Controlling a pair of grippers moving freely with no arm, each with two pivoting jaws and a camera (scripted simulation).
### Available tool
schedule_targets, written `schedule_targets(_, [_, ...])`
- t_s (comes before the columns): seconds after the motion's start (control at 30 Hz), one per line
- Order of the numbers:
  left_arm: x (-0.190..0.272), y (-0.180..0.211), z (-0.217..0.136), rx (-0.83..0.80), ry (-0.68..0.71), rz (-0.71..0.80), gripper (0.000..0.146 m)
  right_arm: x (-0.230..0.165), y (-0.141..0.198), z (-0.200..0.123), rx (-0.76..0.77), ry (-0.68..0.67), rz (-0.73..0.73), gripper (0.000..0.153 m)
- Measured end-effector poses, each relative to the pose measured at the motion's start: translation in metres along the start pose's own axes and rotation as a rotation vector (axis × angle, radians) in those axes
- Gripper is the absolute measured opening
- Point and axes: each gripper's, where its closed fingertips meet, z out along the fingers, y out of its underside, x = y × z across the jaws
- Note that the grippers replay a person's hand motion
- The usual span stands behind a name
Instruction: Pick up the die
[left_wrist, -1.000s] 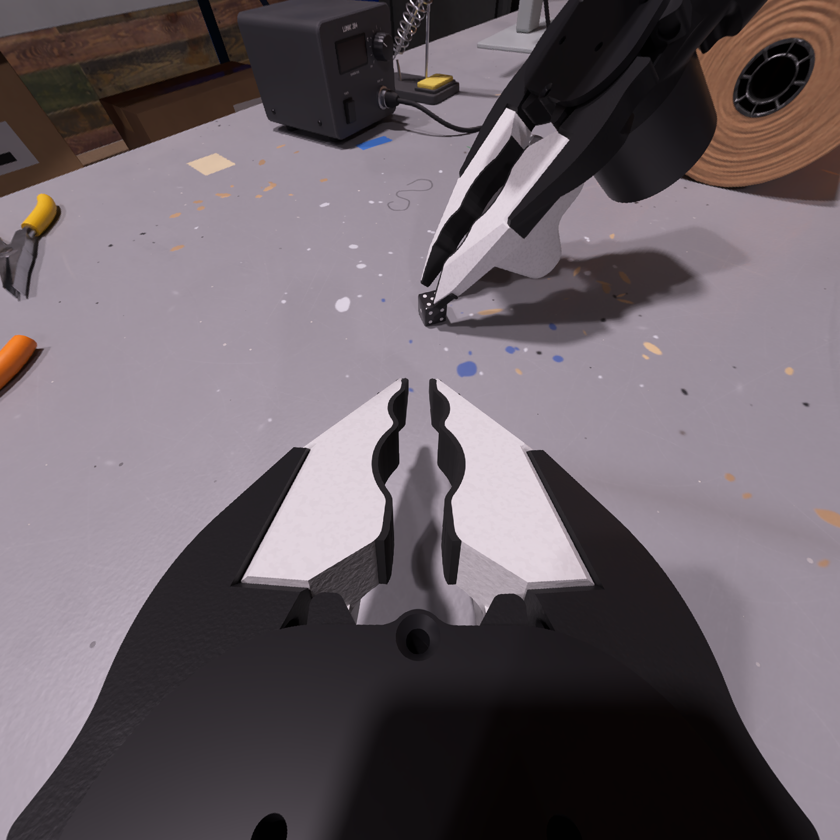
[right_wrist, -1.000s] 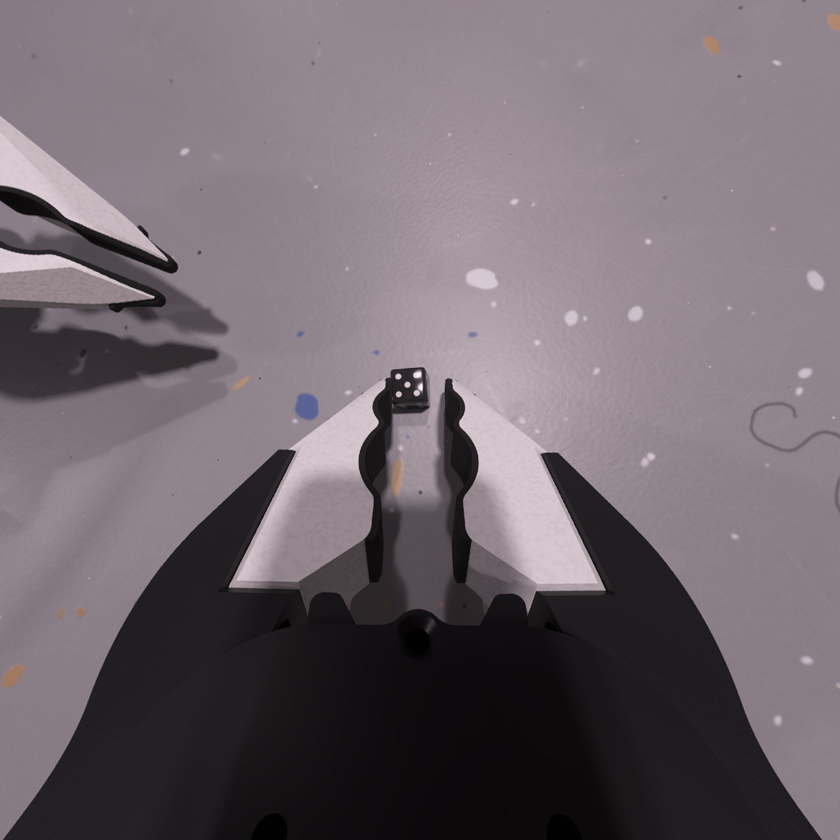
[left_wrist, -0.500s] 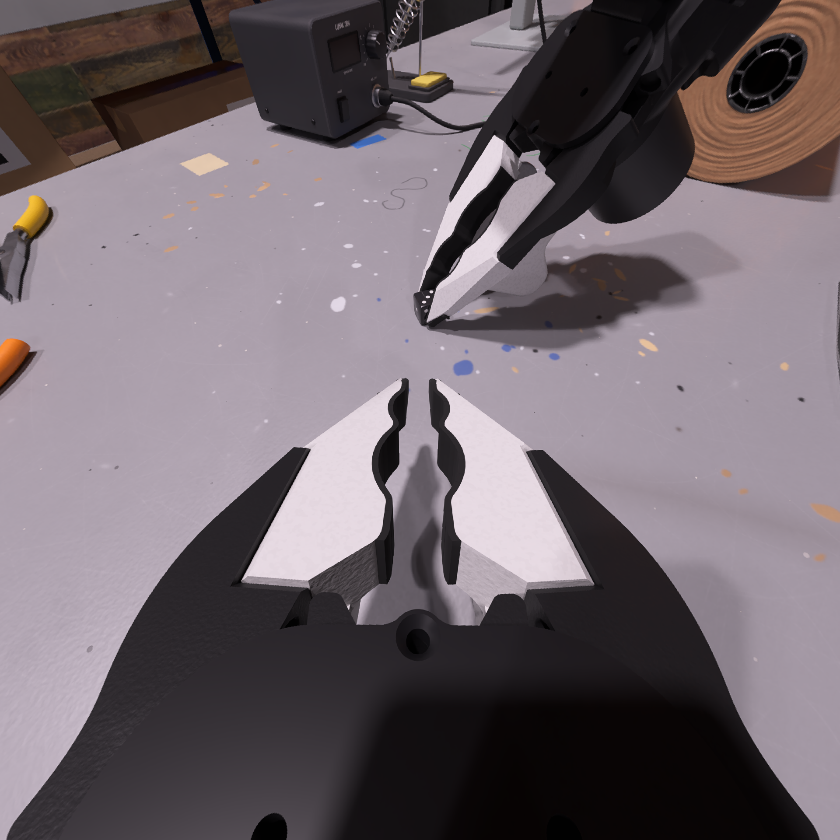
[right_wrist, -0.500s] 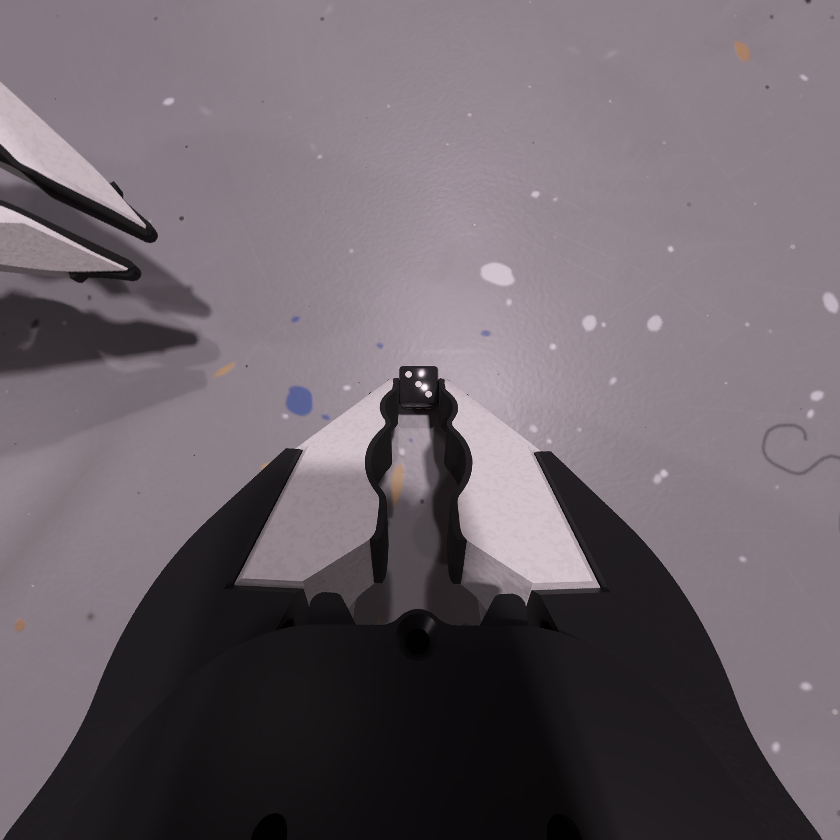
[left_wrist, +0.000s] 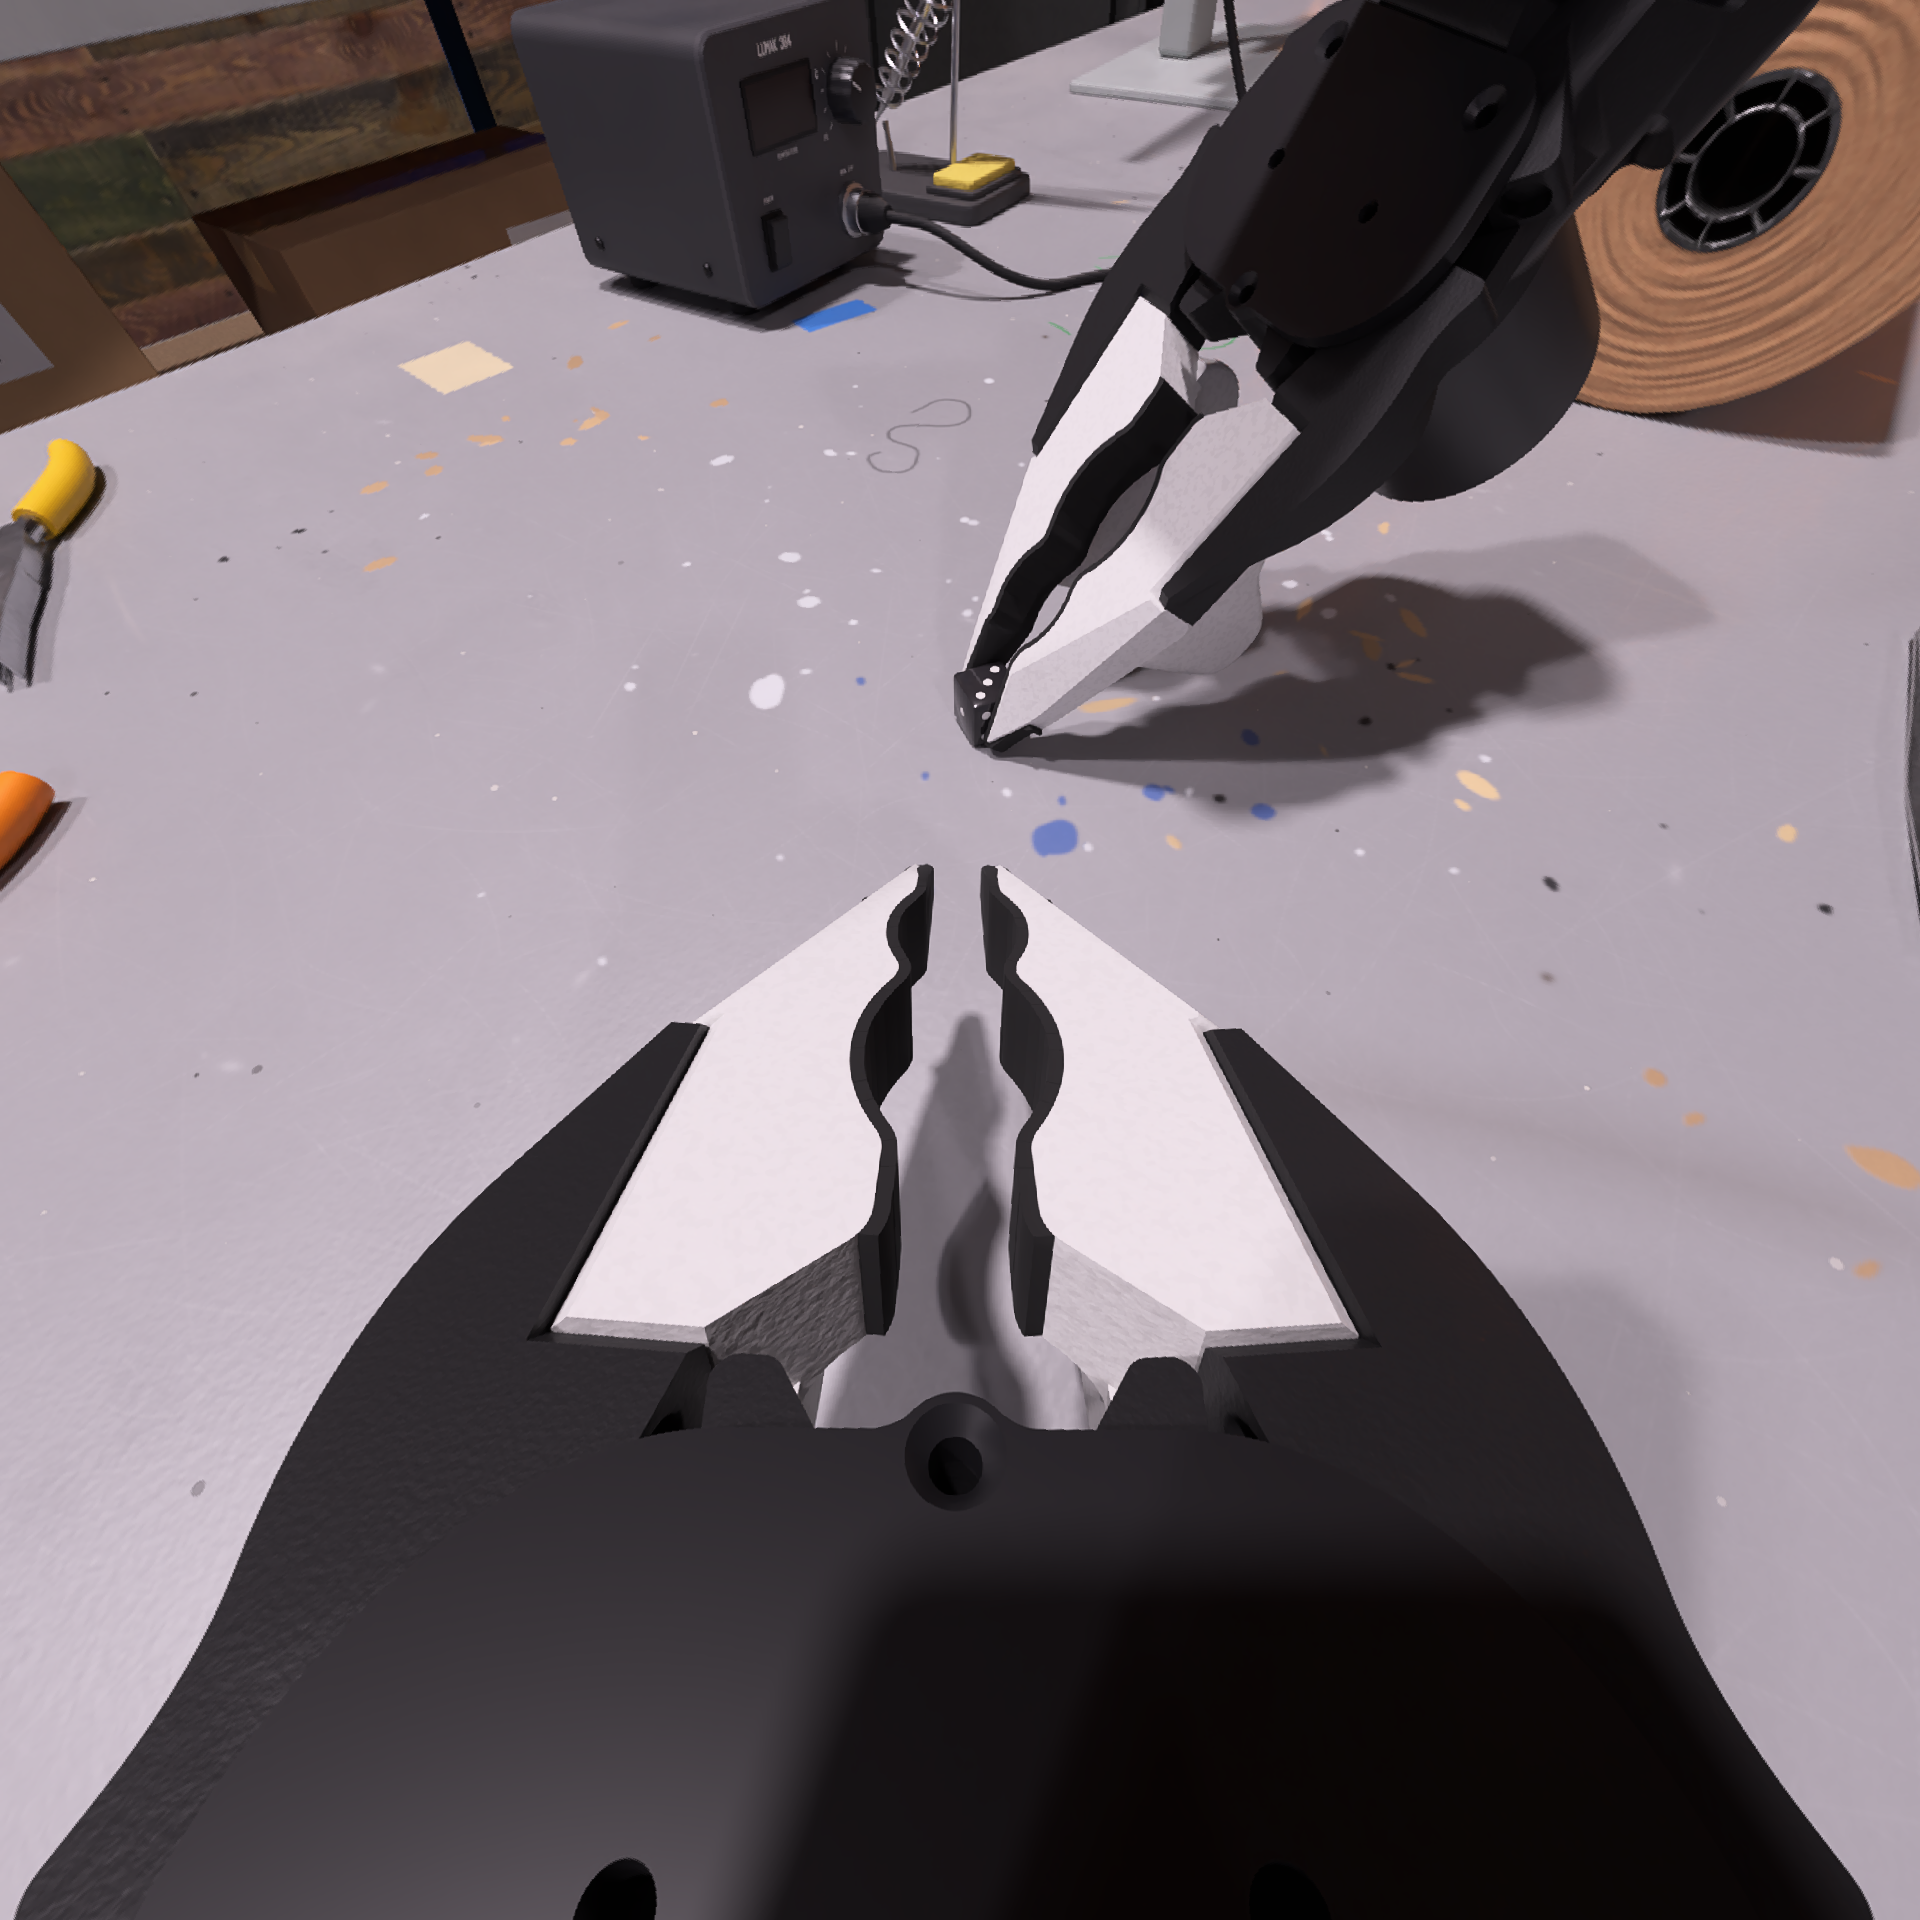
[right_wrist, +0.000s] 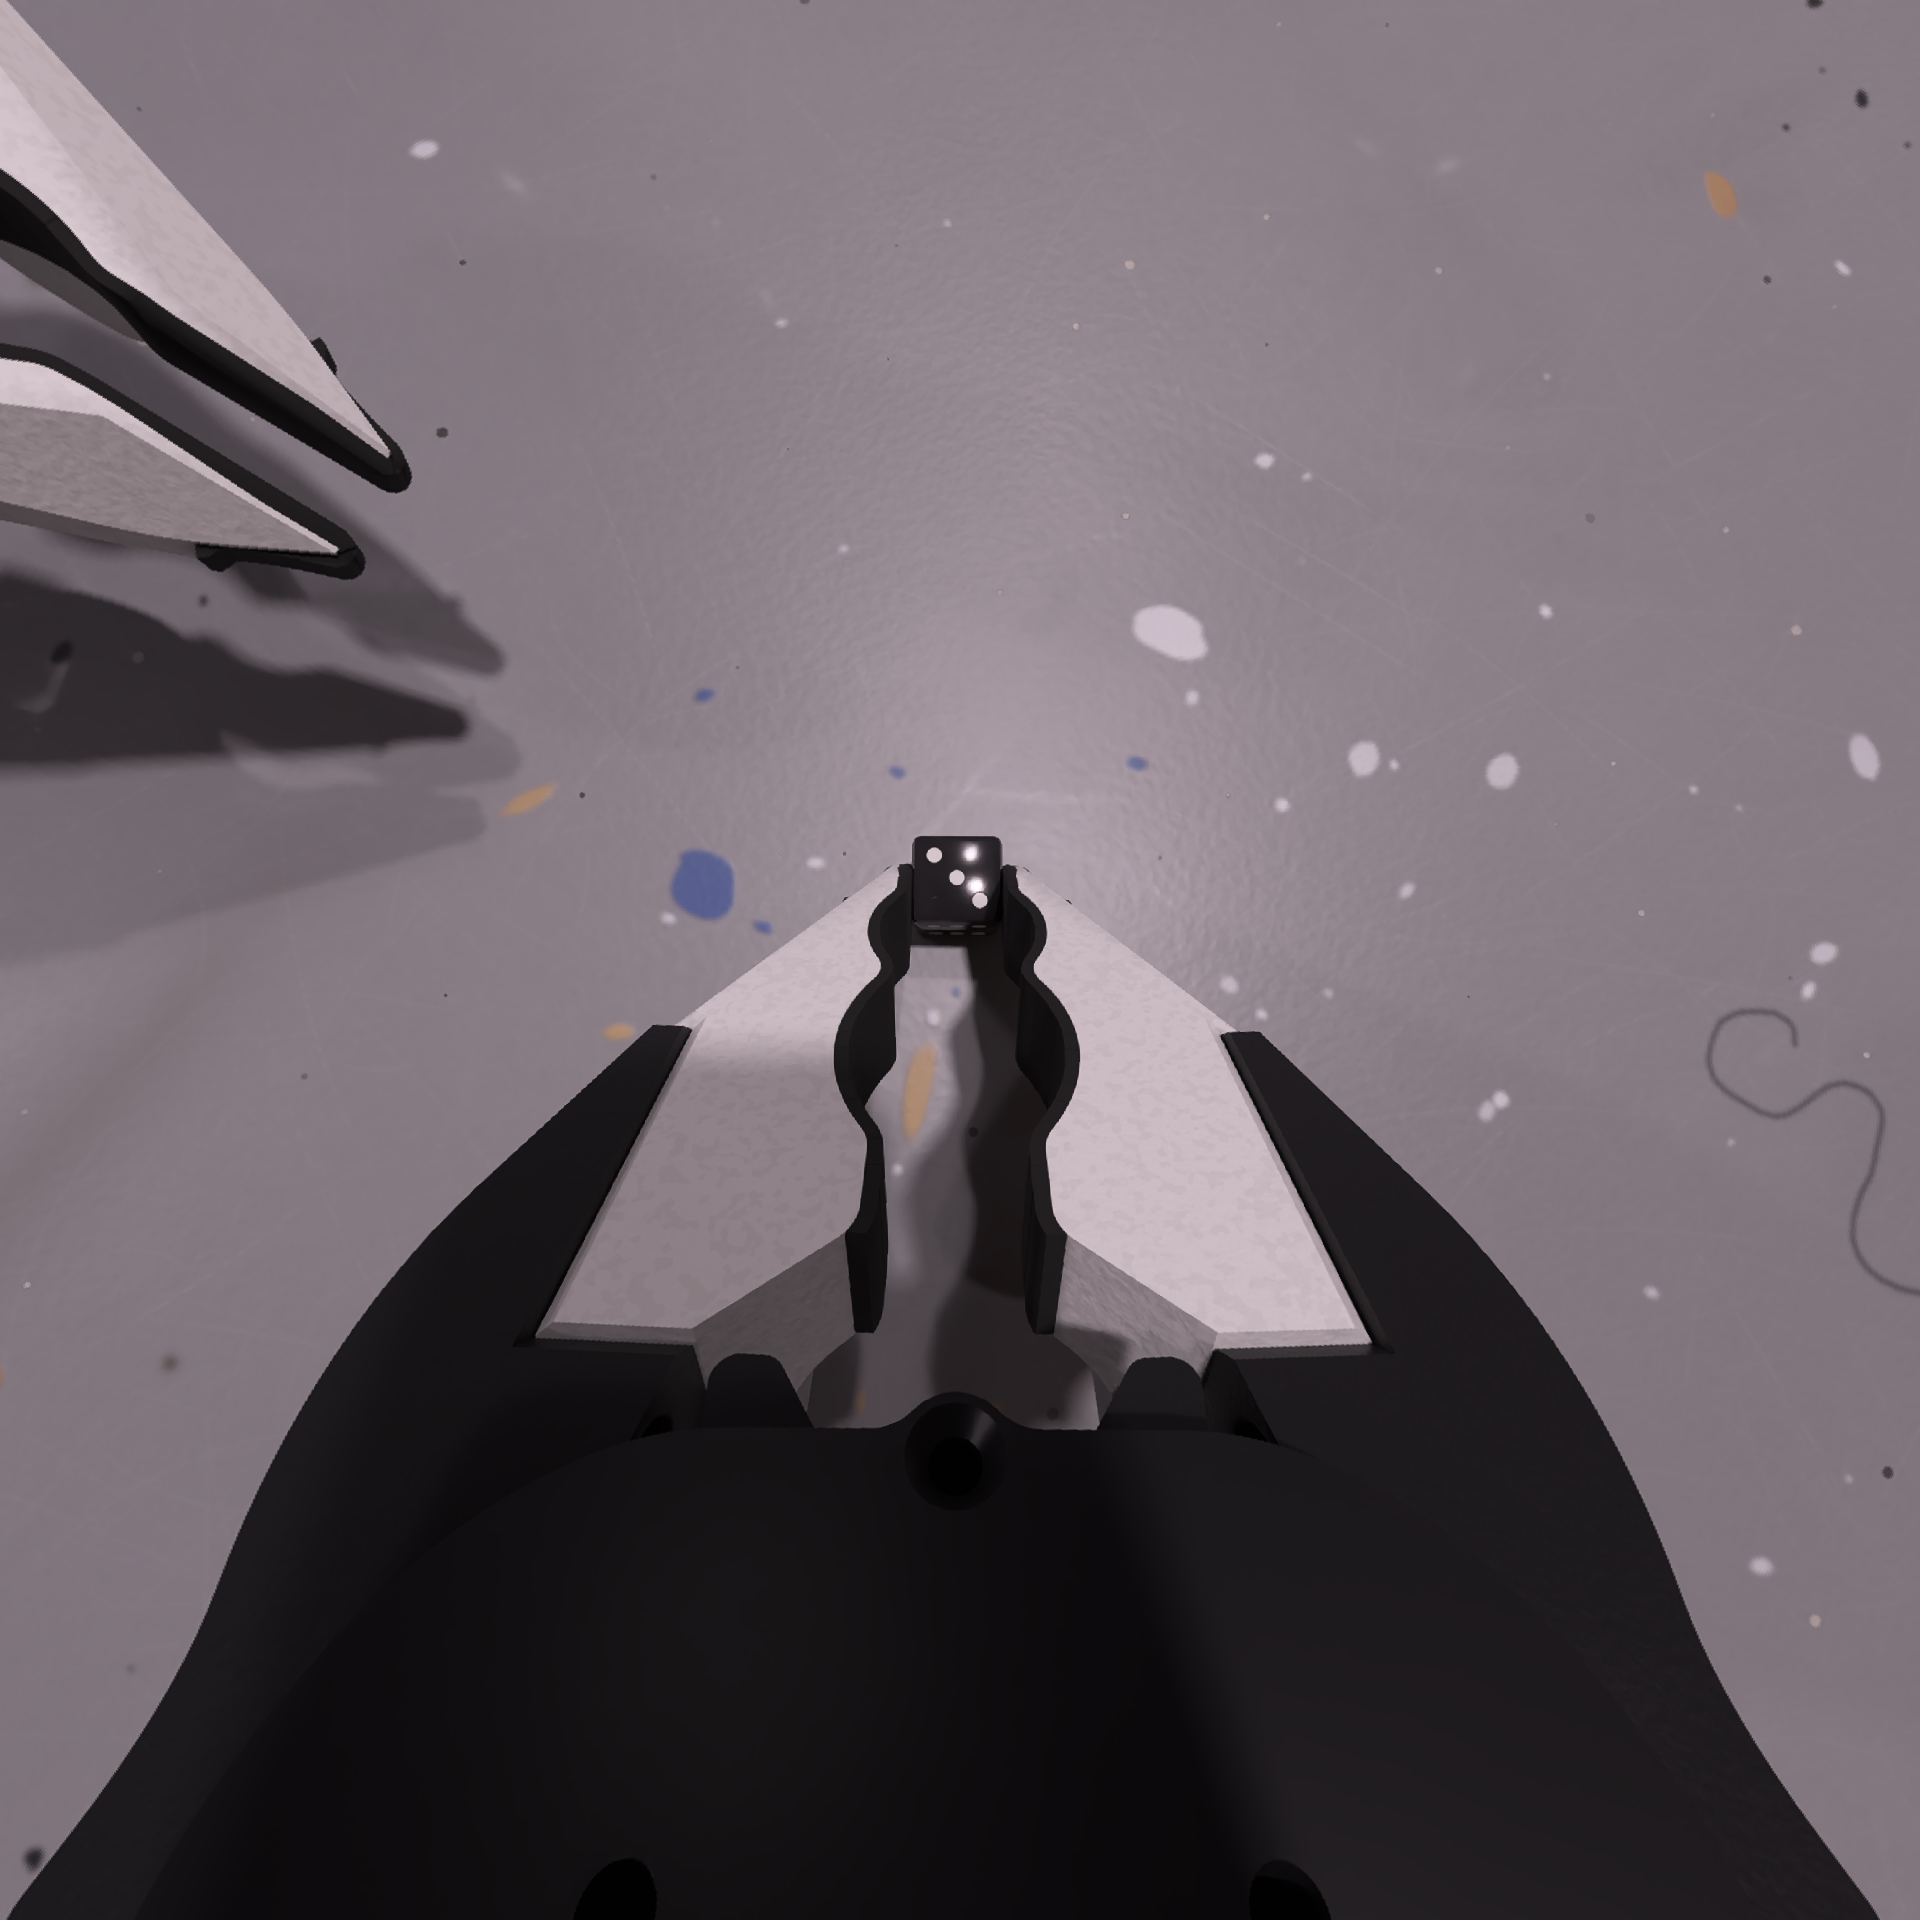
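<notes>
The die (right_wrist: 956, 883) is small and black with white pips. It sits pinched between the tips of my right gripper (right_wrist: 957, 896), which is shut on it just above the grey table. In the left wrist view the same die (left_wrist: 979, 698) shows at the tips of the right gripper (left_wrist: 987, 717), ahead and slightly right. My left gripper (left_wrist: 956, 878) is nearly closed with a narrow gap, holds nothing and hovers low over the table short of the die. Its fingers (right_wrist: 260, 416) show at the left edge of the right wrist view.
A dark soldering station (left_wrist: 717, 145) with a cable and a stand with a yellow sponge (left_wrist: 971, 171) stands at the back. A large brown spool (left_wrist: 1756, 197) is at the back right. Yellow-handled pliers (left_wrist: 42, 540) and an orange handle (left_wrist: 21, 821) lie at the left edge.
My right gripper closed on the die, which was lying free between its fingertips a second ago. The die turned as it was gripped. The left gripper stayed as it was.
</notes>
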Motion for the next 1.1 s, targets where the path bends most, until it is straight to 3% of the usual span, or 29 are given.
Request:
schedule_targets(0.4, [0.001,0.000,0.000,-0.002,0.001,0.007,0.009,-0.002,-0.003,-0.001,0.023,-0.026,0.022,0.016])
schedule_targets(0.77, [0.001,0.000,0.000,-0.002,-0.006,0.019,0.009,-0.057,-0.068,-0.046,0.208,-0.291,-0.065,0.016])
schedule_targets(0.93, [0.003,0.001,0.001,-0.007,-0.004,0.033,0.009,-0.072,-0.072,-0.043,0.134,-0.224,-0.219,0.016])
schedule_targets(1.1, [0.004,0.002,0.002,-0.018,-0.010,0.049,0.009,-0.080,-0.073,-0.038,0.102,-0.203,-0.273,0.016])
